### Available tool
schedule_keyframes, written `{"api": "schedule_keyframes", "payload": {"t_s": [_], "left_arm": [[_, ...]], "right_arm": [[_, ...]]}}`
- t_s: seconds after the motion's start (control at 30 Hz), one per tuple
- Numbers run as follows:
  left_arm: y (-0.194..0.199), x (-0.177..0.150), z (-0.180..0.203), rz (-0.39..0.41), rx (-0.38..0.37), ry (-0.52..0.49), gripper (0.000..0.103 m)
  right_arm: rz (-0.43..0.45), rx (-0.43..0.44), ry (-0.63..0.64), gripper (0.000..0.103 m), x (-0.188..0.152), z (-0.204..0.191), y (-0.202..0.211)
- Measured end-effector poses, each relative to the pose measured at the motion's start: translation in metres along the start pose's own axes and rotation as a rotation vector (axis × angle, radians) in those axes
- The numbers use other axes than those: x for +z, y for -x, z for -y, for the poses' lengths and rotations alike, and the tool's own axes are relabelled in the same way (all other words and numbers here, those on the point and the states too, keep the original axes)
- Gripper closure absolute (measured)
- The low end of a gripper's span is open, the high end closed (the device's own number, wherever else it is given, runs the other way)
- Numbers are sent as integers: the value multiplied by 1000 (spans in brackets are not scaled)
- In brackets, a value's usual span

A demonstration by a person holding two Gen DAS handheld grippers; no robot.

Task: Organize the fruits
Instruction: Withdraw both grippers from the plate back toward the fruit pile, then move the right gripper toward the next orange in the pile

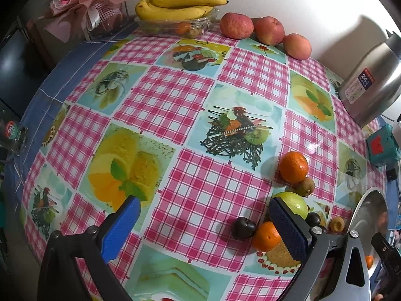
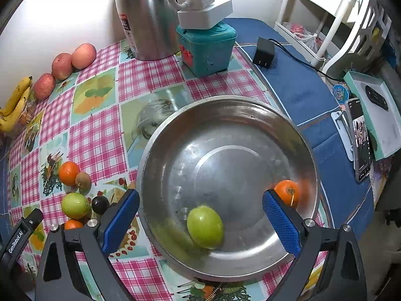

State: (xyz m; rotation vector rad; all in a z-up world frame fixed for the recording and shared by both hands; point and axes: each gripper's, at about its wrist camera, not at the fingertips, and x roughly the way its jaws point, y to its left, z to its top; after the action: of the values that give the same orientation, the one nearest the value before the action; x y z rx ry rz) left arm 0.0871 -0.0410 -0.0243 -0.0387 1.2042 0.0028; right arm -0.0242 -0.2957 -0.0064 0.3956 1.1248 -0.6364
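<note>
A steel bowl point(image 2: 250, 115) sits on the checked tablecloth and holds a green fruit point(image 2: 205, 227) and an orange point(image 2: 288, 192). My right gripper point(image 2: 200, 222) is open and empty above the bowl's near side. Left of the bowl lies a cluster: an orange point(image 1: 293, 166), a kiwi point(image 1: 305, 186), a green fruit point(image 1: 294, 202), a dark plum point(image 1: 242, 227) and a second orange point(image 1: 266, 235). My left gripper point(image 1: 204, 228) is open and empty, its right finger over the cluster. The bowl's rim point(image 1: 366, 200) shows at the right of the left wrist view.
Bananas point(image 1: 175, 6) on a clear tray and three apples point(image 1: 268, 30) line the back wall. A steel kettle point(image 2: 145, 15), a teal box point(image 2: 208, 45) with a white plug, a black adapter point(image 2: 263, 52) and a phone point(image 2: 361, 138) stand around the bowl.
</note>
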Motion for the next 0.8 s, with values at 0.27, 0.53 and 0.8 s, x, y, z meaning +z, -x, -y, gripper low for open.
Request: {"api": "schedule_keyframes", "payload": {"t_s": [0.27,0.53,0.8], "left_arm": [[-1,-1,1,-26,-26,1,0],[2,0,1,-33,-57,4,0],[12,1,6,10,-43,-60,0]], "right_arm": [[13,27,-15,4,1,0,1],[6,59,13,4,-1,-7,0],[-4,43,74,4,-7,-22,0]]}}
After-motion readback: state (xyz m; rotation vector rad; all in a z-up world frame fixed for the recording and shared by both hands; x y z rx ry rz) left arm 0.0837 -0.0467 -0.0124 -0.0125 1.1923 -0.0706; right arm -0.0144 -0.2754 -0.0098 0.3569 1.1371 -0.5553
